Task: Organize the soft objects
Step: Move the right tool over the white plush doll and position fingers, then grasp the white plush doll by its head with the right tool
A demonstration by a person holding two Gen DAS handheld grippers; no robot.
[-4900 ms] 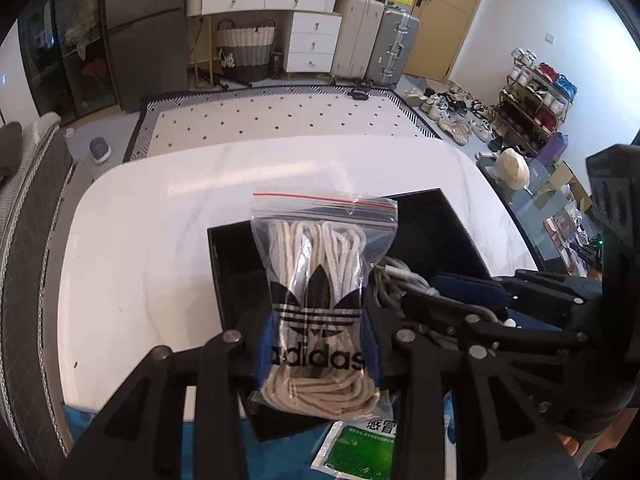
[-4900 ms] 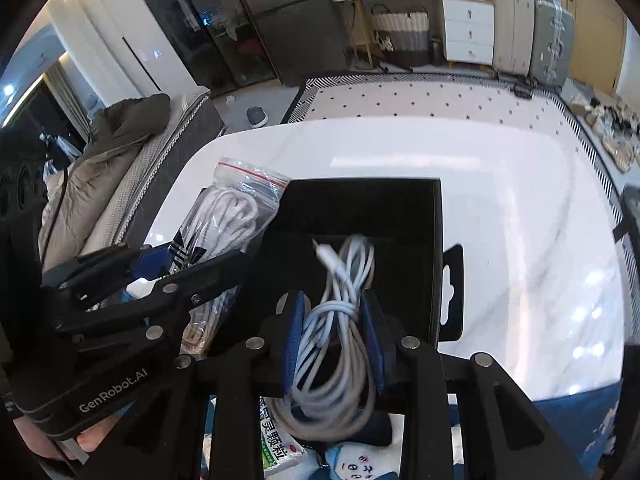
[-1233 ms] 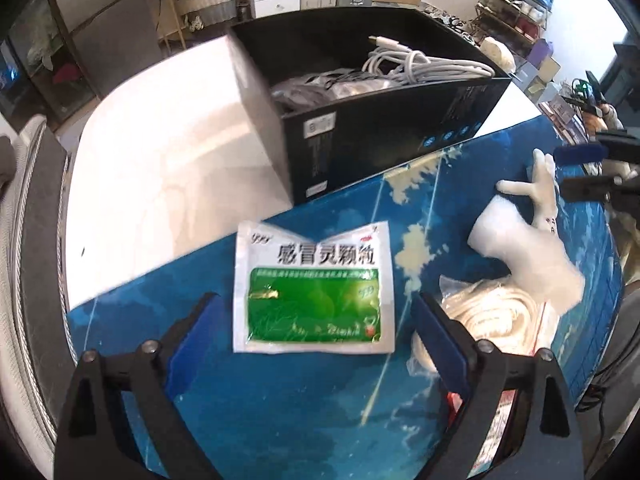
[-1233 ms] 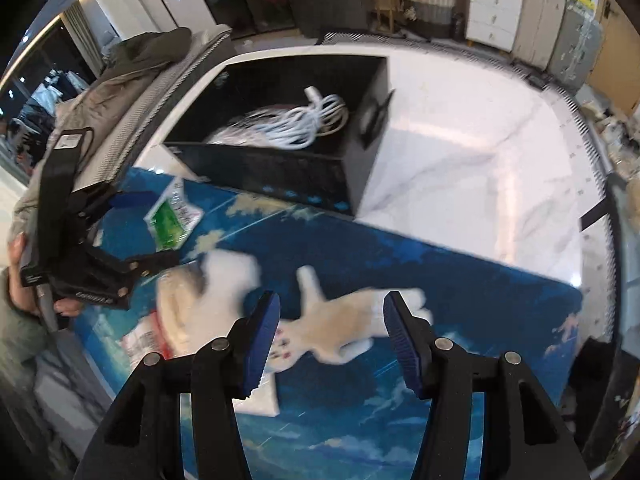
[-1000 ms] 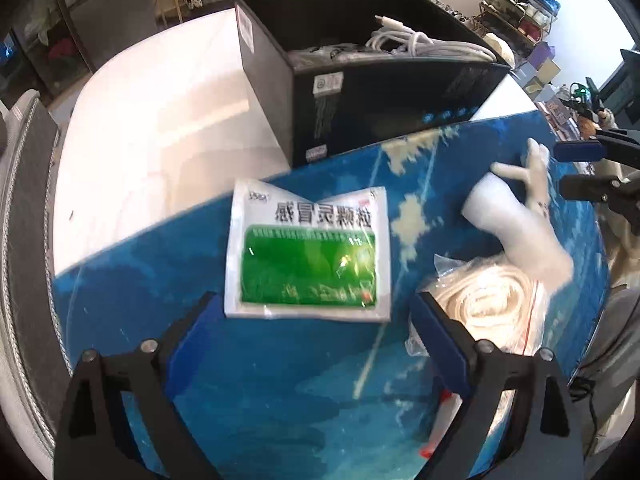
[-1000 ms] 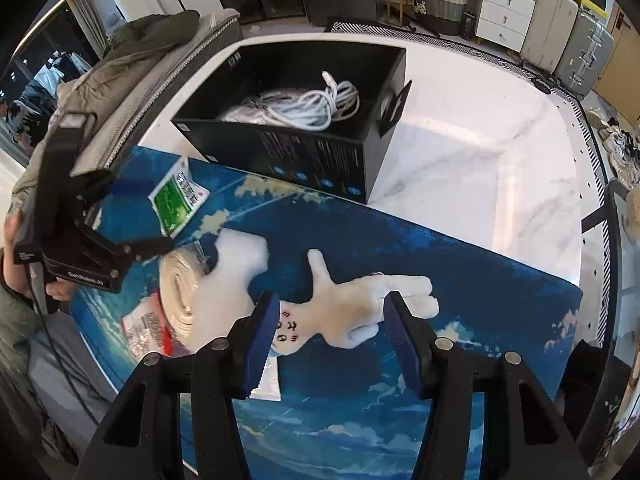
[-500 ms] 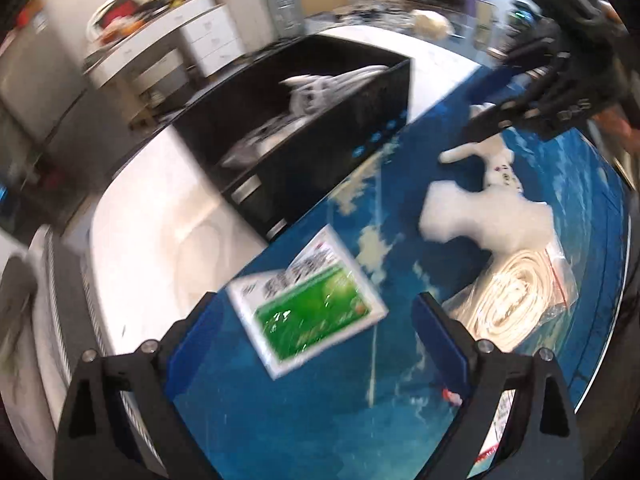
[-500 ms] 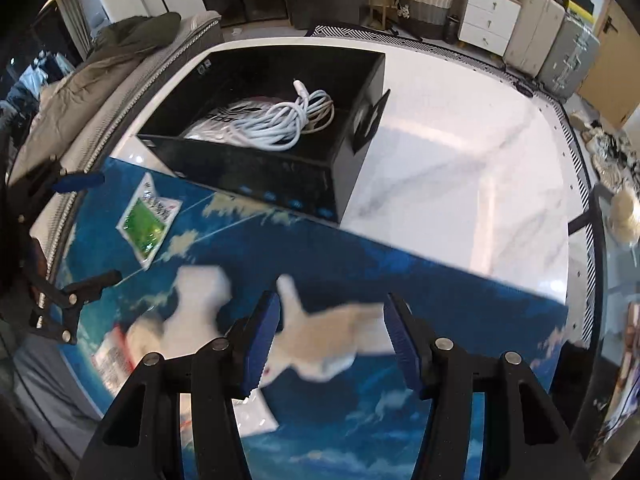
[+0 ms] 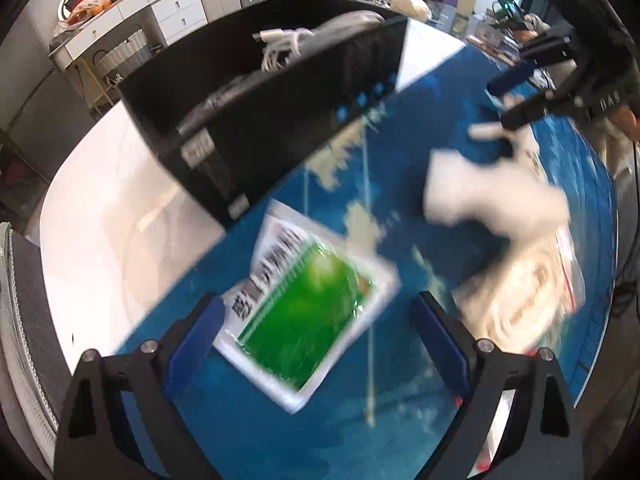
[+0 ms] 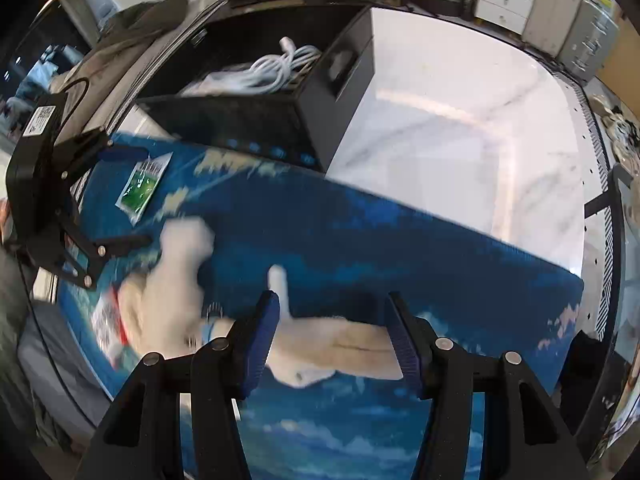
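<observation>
the left gripper (image 9: 316,336) hangs spread wide over the green sachet (image 9: 308,312), which lies flat on the blue mat (image 9: 248,420) near the black box (image 9: 280,112); being thin, it may slide away when pinched. further right, the plush doll (image 10: 328,344) lies between the released right gripper (image 10: 332,332) pads, not yet squeezed. closing on a limp limb could let it droop and snag the box rim.

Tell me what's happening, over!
Left gripper open over green sachet. Right gripper open, straddling plush doll. Nothing blocking.
</observation>
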